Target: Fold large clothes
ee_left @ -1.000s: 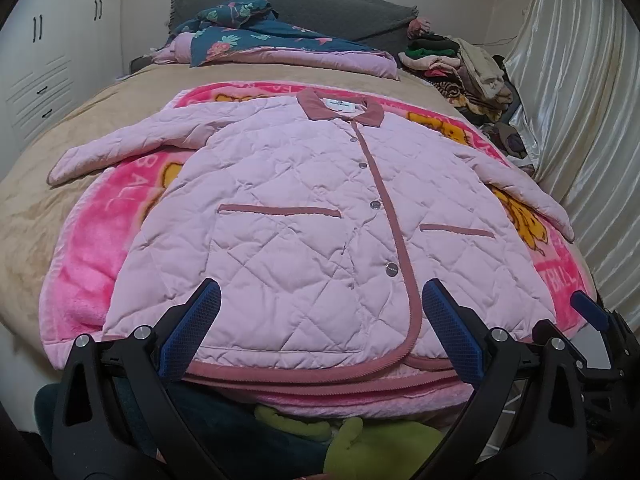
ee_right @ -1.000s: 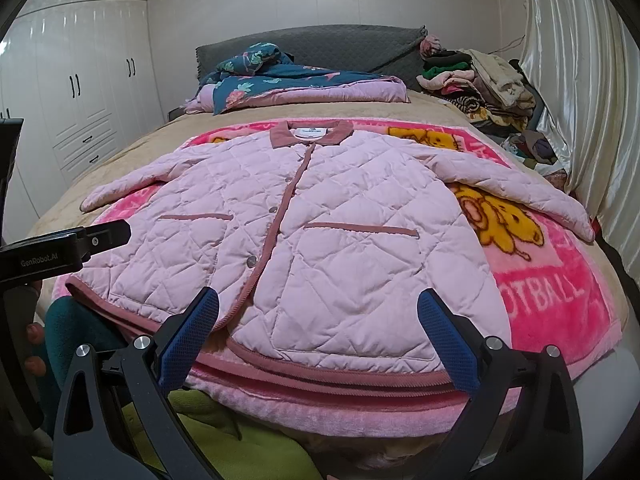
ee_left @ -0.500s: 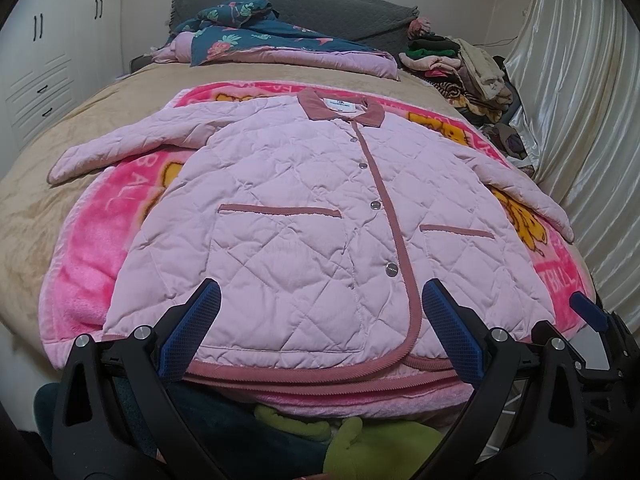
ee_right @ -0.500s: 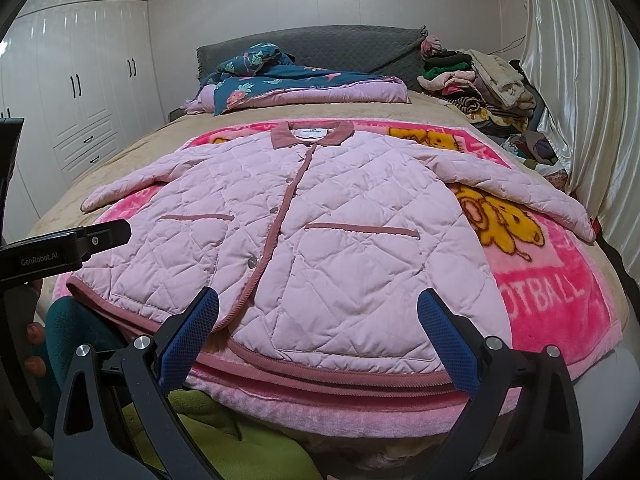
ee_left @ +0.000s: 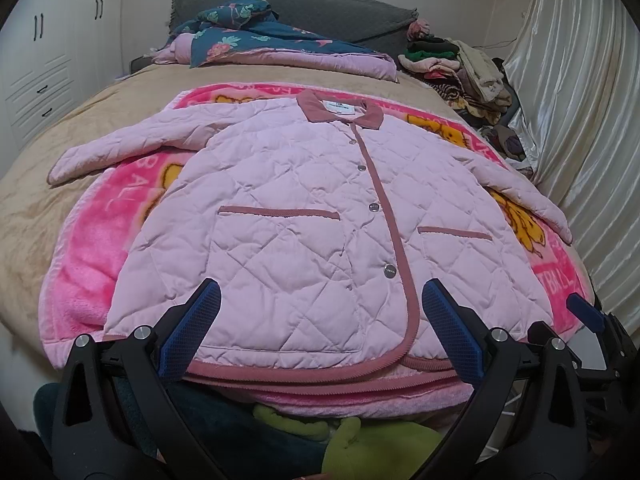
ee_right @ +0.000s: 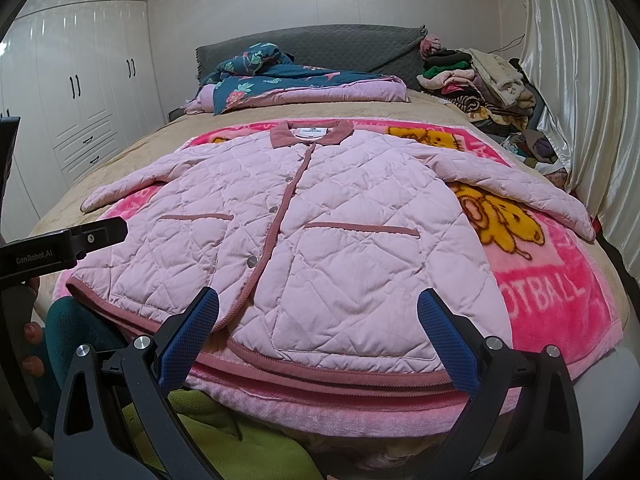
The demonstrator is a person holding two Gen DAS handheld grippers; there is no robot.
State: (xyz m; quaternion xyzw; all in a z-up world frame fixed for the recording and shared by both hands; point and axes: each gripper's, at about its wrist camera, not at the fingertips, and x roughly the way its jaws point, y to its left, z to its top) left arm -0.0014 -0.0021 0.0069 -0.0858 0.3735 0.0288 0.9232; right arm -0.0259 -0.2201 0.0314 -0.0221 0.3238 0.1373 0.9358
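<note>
While your left gripper [ee_left: 320, 328] and right gripper [ee_right: 318, 330] hover wide apart and empty at the hem, pink quilted jacket [ee_left: 320, 220] lies flat, buttoned, sleeves spread, on the pink blanket [ee_right: 540, 280].

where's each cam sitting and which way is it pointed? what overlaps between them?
Left wrist: on the left gripper at the bed's foot, facing the headboard across the pink quilted jacket; both open fingers show, the right gripper's tip at right.
Right wrist: on the right gripper, same heading, further right; open fingers show, plus the left gripper's body and fingertips of a hand at left.
Shared: jacket, pink blanket, clothes pile.
</note>
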